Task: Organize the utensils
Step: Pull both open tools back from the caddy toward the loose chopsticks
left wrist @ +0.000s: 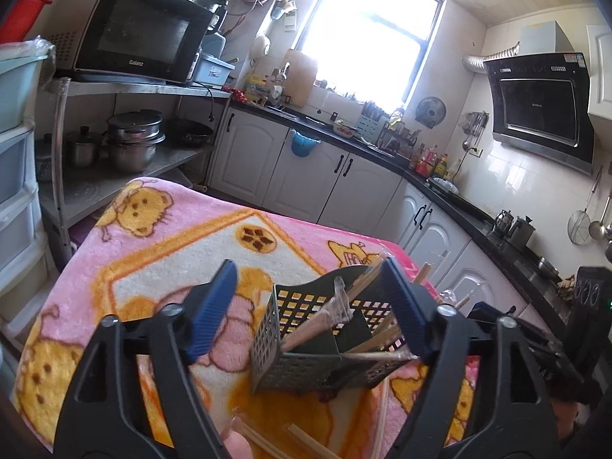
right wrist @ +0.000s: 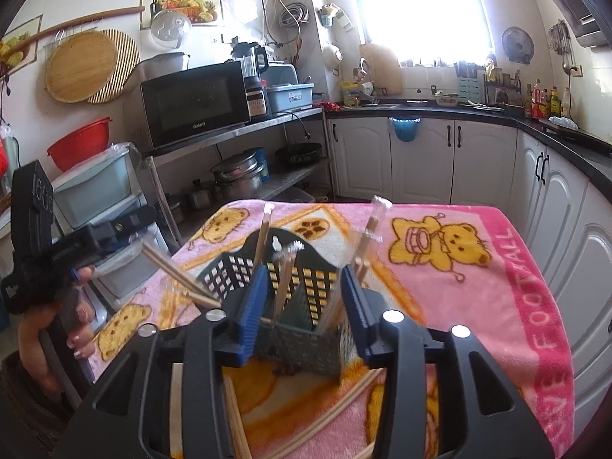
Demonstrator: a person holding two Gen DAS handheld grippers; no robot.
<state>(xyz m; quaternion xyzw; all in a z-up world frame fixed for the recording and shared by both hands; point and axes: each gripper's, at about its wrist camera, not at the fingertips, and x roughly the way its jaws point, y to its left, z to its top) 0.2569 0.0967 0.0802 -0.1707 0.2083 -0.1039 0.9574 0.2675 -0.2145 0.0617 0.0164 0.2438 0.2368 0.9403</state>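
A dark green perforated utensil holder point(left wrist: 325, 340) stands on a pink cartoon blanket point(left wrist: 160, 237); it also shows in the right wrist view point(right wrist: 302, 306). Several wooden chopsticks in clear wrappers stick up out of it point(right wrist: 285, 283). Loose chopsticks point(right wrist: 329, 409) lie on the blanket in front of it and also show in the left wrist view point(left wrist: 267, 440). My left gripper point(left wrist: 311, 310) is open just before the holder. My right gripper point(right wrist: 302, 317) is open, its blue pads point(right wrist: 250, 317) either side of the holder's near corner. The left handset point(right wrist: 46, 252) shows at left.
A metal shelf point(right wrist: 237, 130) with a microwave point(right wrist: 195, 103) and pots stands left of the table. White cabinets point(right wrist: 420, 160) under a black counter run along the back and right. Plastic drawers point(left wrist: 15, 176) stand at far left. The blanket's right edge point(right wrist: 535, 306) drops off.
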